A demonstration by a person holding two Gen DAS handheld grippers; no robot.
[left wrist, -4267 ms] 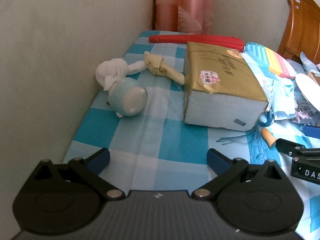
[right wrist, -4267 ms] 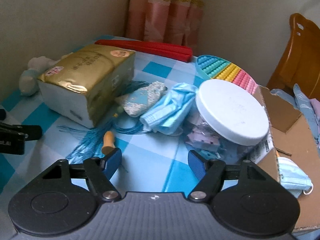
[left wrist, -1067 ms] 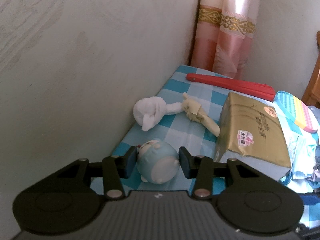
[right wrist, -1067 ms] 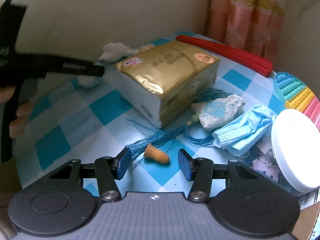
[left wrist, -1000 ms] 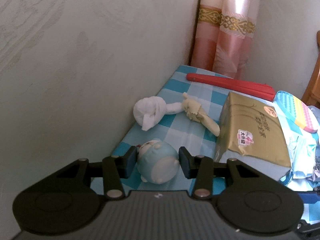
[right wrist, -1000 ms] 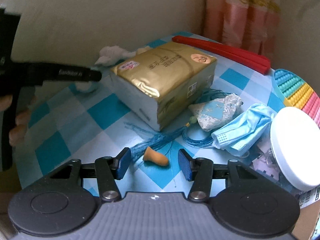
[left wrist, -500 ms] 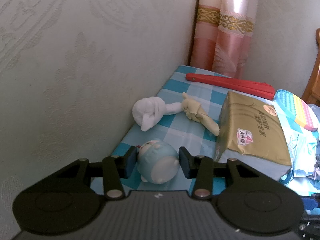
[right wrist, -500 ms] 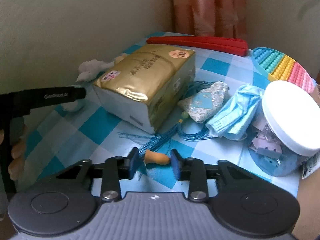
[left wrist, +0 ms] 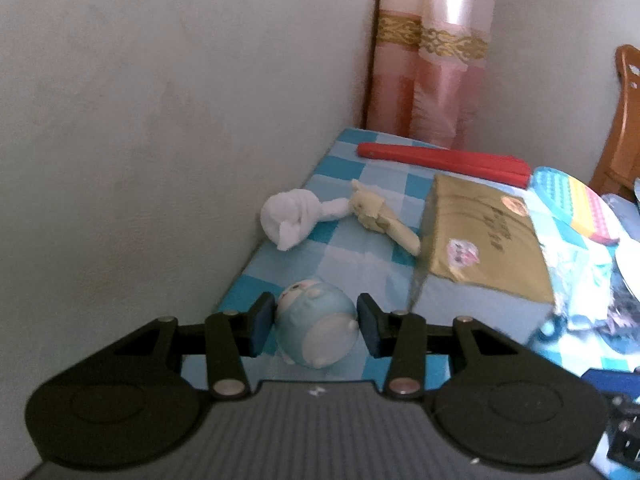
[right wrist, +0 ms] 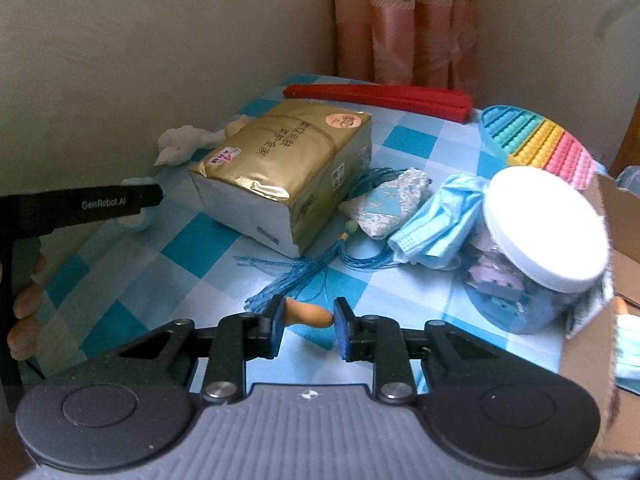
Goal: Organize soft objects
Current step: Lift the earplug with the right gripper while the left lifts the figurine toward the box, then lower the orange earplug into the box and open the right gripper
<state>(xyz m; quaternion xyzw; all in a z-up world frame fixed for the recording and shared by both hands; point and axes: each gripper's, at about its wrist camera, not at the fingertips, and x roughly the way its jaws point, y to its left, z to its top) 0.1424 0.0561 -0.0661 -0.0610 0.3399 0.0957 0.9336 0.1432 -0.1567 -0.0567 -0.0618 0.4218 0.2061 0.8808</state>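
your left hand-held gripper (left wrist: 316,330) is clamped on the small light blue plush toy (left wrist: 318,332); both blue pads press on its round sides, and the toy sits between them near the wall, over the blue and white checked tabletop (left wrist: 360,256). i cannot tell if the toy rests on the cloth or is a little above it. behind it a white soft toy (left wrist: 290,216) lies close to the wall, and a pale yellow soft piece (left wrist: 380,216) touches its thin end and reaches toward the gold tissue pack (left wrist: 484,240). a red folded fan (left wrist: 444,159) lies at the far edge in front of the pink curtain (left wrist: 432,60).

your right hand-held gripper (right wrist: 308,322) is closed on the small orange earplug (right wrist: 310,315), which lies across between the two pads, with its ends against them. just behind it a blue tassel cord (right wrist: 296,272) spreads on the cloth and runs to a pale embroidered pouch (right wrist: 390,208), which leans beside the tissue pack. right of the pouch there is a crumpled blue face mask (right wrist: 436,224), then a clear jar with a white lid (right wrist: 546,224). a rainbow bubble toy (right wrist: 540,142) lies further back. a cardboard box (right wrist: 600,320) stands at the right edge. in this view you see the black arm of the left tool and your fingers (right wrist: 24,308) on its handle.
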